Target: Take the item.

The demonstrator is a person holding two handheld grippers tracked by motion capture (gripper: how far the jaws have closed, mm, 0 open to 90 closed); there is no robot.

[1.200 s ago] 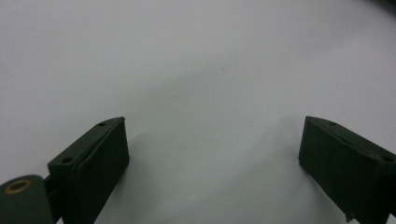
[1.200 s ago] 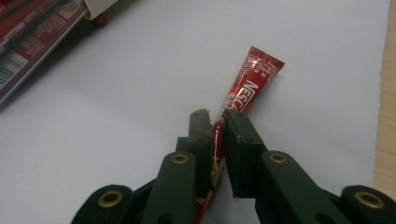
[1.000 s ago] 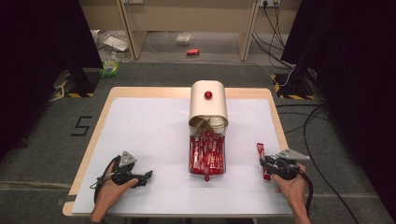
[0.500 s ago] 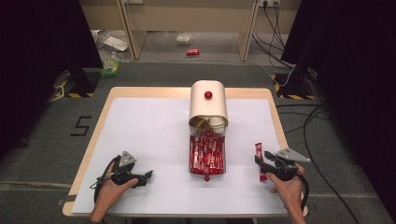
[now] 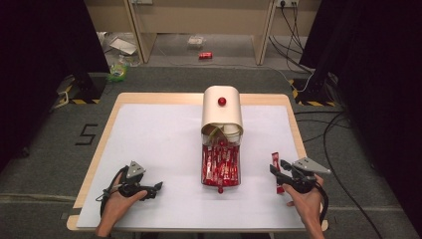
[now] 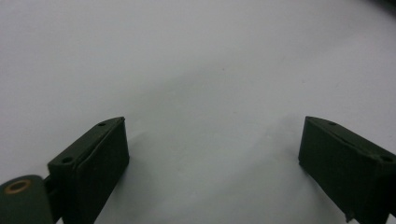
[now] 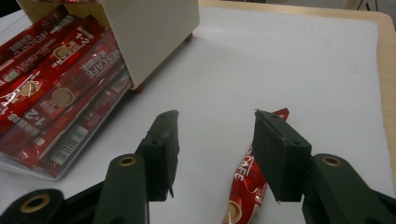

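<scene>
Both tongs gaped empty near the tabletop's [image 5: 149, 134] front edge: left tongs [image 5: 158, 185] by the left corner; right tongs [image 5: 277, 167] over a sachet [image 5: 275, 160].

A: Describe the worktop [image 5: 149, 102].

B: A wooden-edged rectangle, covered almost fully by a white sheet [image 5: 159, 144].

A: What lies directly on it?

B: A cream dispenser box [image 5: 221, 112] with a red knob stands at centre. Its clear tray [image 5: 220, 167], in front of it, is packed with red Nescafé stick sachets. A single red sachet [image 5: 276, 169] lies flat on the sheet, apart to the tray's right.
</scene>
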